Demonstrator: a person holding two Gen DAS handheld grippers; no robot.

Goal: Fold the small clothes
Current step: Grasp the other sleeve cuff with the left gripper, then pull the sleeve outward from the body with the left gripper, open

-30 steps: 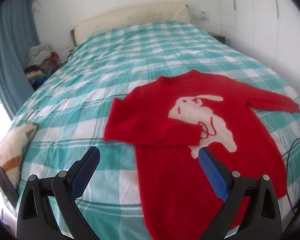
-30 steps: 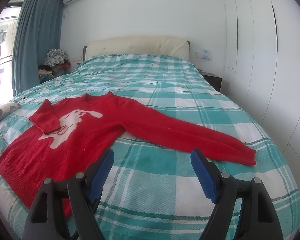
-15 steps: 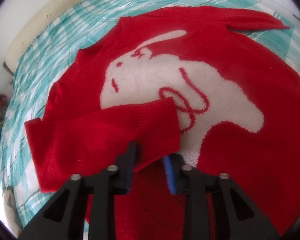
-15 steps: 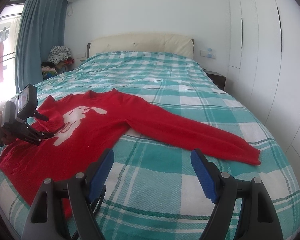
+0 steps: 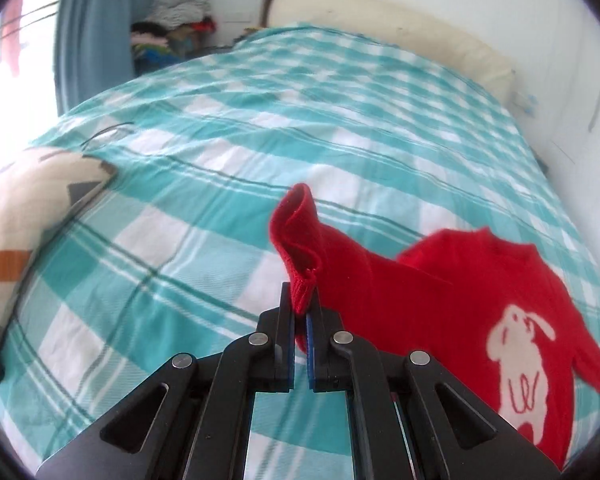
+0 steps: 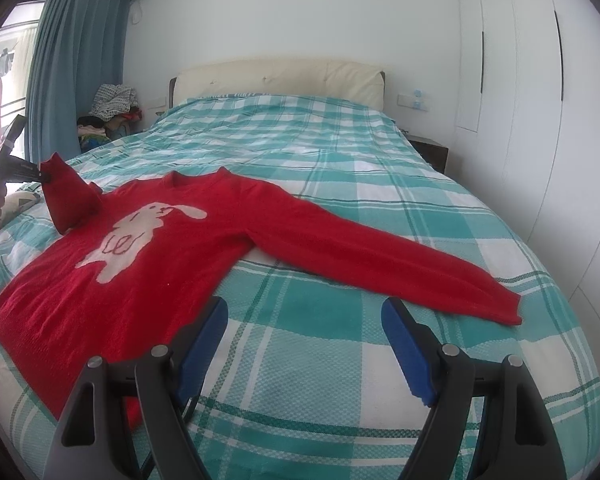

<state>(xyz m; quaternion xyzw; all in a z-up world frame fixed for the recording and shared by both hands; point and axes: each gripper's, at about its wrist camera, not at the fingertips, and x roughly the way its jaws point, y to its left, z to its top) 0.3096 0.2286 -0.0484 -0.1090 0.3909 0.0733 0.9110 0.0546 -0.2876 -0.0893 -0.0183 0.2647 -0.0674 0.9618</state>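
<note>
Both sleeves are lying unfolded: the left gripper is pinching one sleeve cuff of the red rabbit sweater at centre frame, the right gripper is hanging spread, empty, so folding is barely beginning.

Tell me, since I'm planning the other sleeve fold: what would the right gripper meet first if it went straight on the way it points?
Most likely the bare checked bedspread between the open right gripper fingers; the red sweater's outstretched sleeve lies just beyond, though depth is hard to judge.
</note>
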